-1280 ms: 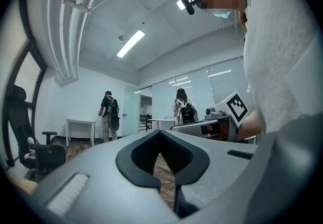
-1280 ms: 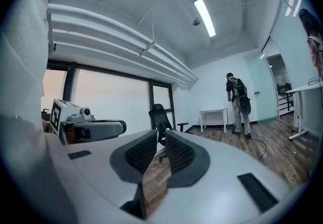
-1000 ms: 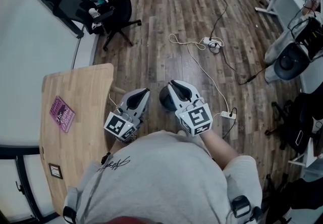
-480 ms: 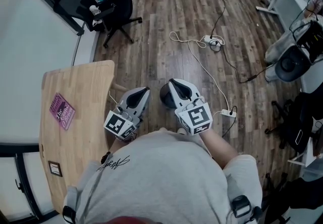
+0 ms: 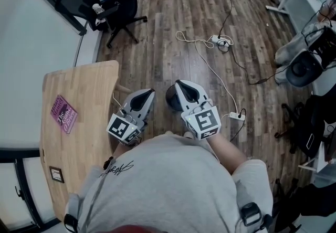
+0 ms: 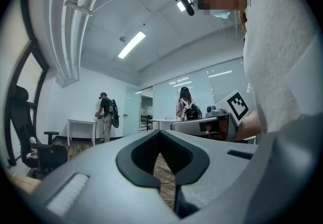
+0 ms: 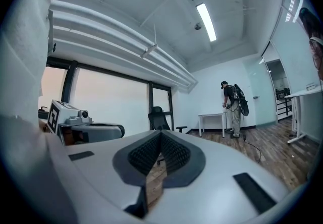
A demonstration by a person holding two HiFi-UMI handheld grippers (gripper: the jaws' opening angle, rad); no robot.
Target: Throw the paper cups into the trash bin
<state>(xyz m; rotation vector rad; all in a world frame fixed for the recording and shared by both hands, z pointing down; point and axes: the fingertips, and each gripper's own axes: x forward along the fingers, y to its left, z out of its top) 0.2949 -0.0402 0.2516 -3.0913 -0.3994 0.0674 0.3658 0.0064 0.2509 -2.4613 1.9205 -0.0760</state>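
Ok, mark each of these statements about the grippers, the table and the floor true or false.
1. The right gripper is shut with nothing in it. True; its jaws have just been closing the last bit, with nothing between them.
2. The left gripper holds a paper cup. False: it is shut and empty.
3. A purple book lies on the wooden table. True.
4. The office chair is white. False: it is black.
5. The white power strip lies on the table. False: it lies on the wood floor, to the right of the right gripper in the head view.
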